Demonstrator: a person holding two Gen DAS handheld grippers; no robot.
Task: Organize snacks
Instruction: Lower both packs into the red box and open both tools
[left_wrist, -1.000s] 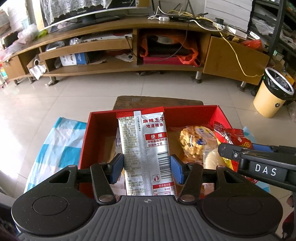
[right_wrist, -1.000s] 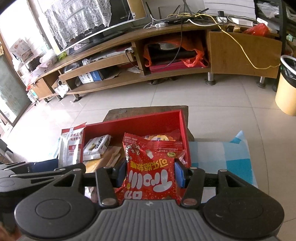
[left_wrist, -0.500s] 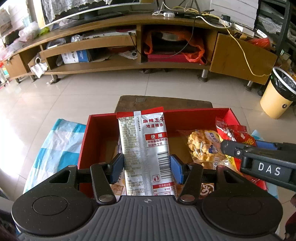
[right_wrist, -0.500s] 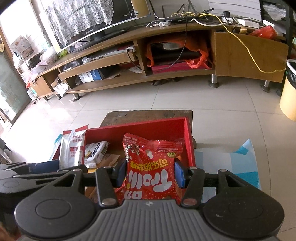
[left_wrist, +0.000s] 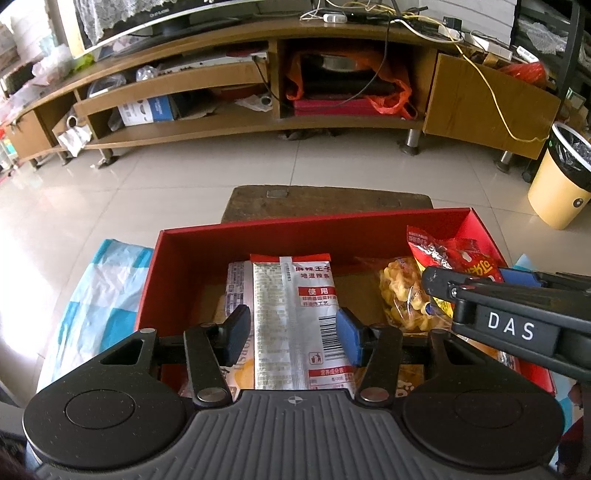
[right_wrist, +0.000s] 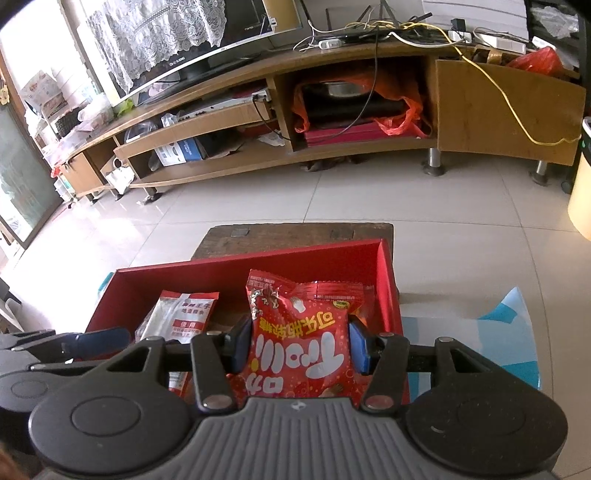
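A red open box (left_wrist: 295, 224) sits on a low wooden stool (left_wrist: 325, 199). My left gripper (left_wrist: 291, 326) has a white spicy-strip packet (left_wrist: 295, 291) between its blue pads, which touch both edges; its jaws are closing. The packet hangs low inside the box's left half, over another pale packet (left_wrist: 238, 280). My right gripper (right_wrist: 295, 341) is shut on a red snack bag (right_wrist: 297, 306), held over the box's right half. A bag of yellow puffed snacks (left_wrist: 402, 295) lies in the box between them. In the right wrist view the white packet (right_wrist: 181, 317) shows at the left.
A blue-and-white checked sheet (left_wrist: 103, 291) lies under the box on both sides. Tiled floor runs to a long wooden TV stand (left_wrist: 258, 122) at the back. A yellow waste bin (left_wrist: 557, 184) stands at the far right.
Both grippers have sunk and moved forward over the box with their packets. The white packet's top now sits below the far wall's rim, and the red bag is lower over the right side.
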